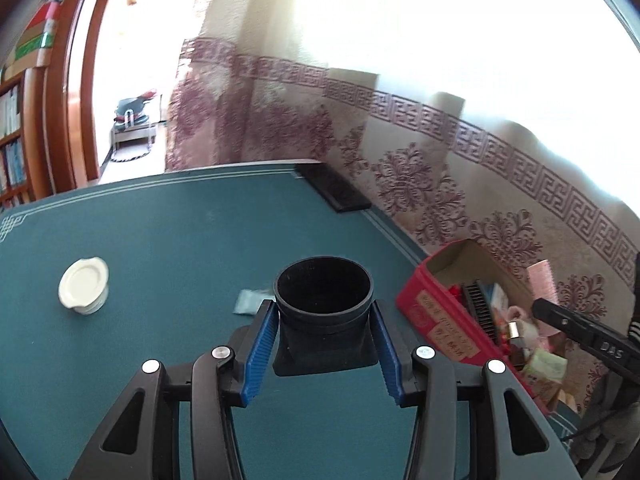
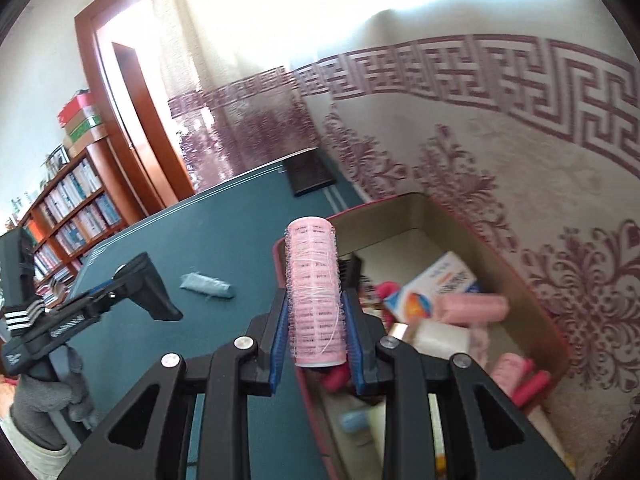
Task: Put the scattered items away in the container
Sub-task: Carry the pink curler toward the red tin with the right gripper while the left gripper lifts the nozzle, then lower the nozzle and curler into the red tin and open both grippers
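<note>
A: In the left wrist view, what sits far left?
B: A white lidded jar (image 1: 84,286) stands on the teal table (image 1: 180,232), at the left of the frame. Right of it, near the centre, a small pale blue packet (image 1: 249,302) lies flat.

A: And the left tongs (image 1: 325,320)?
B: Their blue pads are closed against a black funnel-shaped piece with a round open mouth (image 1: 324,300), held above the table at the frame's centre.

A: Further right?
B: The red cardboard box (image 1: 430,312) at the table's edge, with a black comb (image 1: 480,308) and mixed items inside.

A: The right wrist view?
B: At the lower centre, the right tongs (image 2: 316,312) are clamped on an upright pink hair roller (image 2: 316,292), over the box's near left rim (image 2: 304,392). More pink rollers (image 2: 472,306) and a white-and-blue carton (image 2: 434,284) lie in the box.
</note>
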Tool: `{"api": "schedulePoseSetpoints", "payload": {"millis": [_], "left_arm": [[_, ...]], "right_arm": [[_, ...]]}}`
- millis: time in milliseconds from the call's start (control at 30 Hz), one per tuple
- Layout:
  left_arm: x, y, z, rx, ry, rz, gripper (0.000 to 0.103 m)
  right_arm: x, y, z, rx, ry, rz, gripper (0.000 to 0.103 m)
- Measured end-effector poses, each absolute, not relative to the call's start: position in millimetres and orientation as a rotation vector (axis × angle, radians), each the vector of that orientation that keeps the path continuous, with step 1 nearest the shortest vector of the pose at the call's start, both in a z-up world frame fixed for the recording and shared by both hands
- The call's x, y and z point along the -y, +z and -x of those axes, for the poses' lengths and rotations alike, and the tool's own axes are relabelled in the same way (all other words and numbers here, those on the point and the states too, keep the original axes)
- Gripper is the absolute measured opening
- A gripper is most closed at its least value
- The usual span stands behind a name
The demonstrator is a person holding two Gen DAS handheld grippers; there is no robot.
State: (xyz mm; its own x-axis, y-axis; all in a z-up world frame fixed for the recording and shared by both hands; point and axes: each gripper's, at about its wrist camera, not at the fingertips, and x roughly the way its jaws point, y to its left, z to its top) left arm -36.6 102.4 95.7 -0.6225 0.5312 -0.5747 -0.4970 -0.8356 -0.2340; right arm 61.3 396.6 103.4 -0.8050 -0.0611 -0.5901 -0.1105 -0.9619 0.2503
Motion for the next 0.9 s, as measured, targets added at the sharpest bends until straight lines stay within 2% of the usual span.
{"api": "schedulePoseSetpoints", "payload": {"millis": [467,900], "left_arm": [[-196,125,13,-0.037,2.244,0.820,0.049],[-242,128,10,-0.106,2.178,0.819,0.049]], "right_arm": [[-436,96,-69,-0.482,2.893,0.916,0.029],[-451,89,-70,-0.514,2.875,0.901,0.029]]}}
